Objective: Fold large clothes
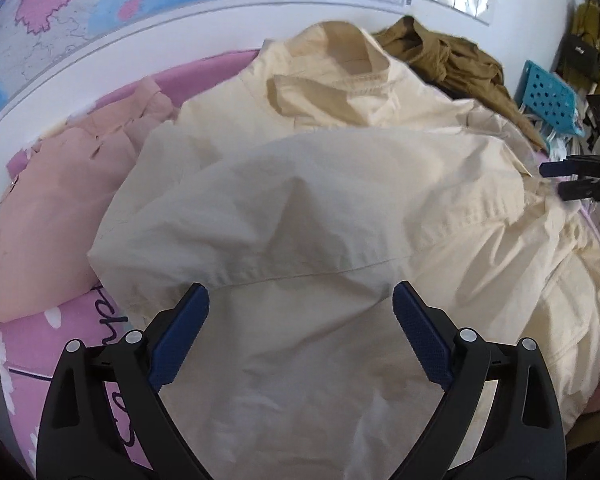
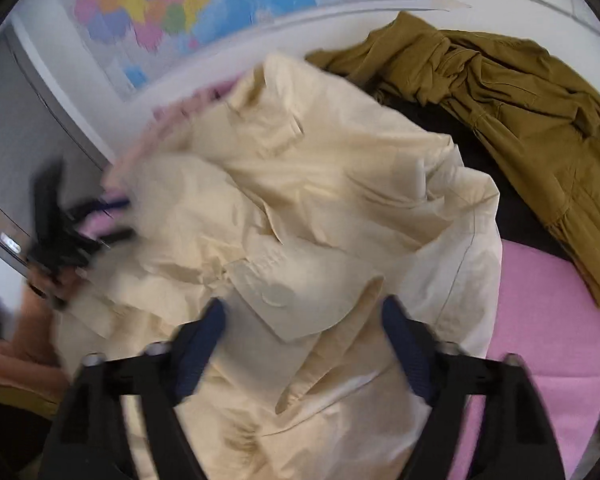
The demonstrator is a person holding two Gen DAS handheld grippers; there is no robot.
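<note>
Jaws wide on your left gripper (image 1: pixel 301 322), nothing between the blue pads, hovering over the cream jacket (image 1: pixel 320 208) that lies spread across the pink bedsheet (image 1: pixel 28 364). Left wrist view: peach garment (image 1: pixel 44 208) just left of the jacket, olive garment (image 1: pixel 444 56) bunched behind its collar, wall map (image 1: pixel 100 4) above, blue perforated board (image 1: pixel 548 96) far right, your right gripper (image 1: pixel 568 180) at the jacket's right edge. Right wrist view, blurred: your right gripper (image 2: pixel 303 338) also spread wide, empty, above the crumpled cream jacket; olive garment upper right; left gripper at left edge, too smeared to judge
</note>
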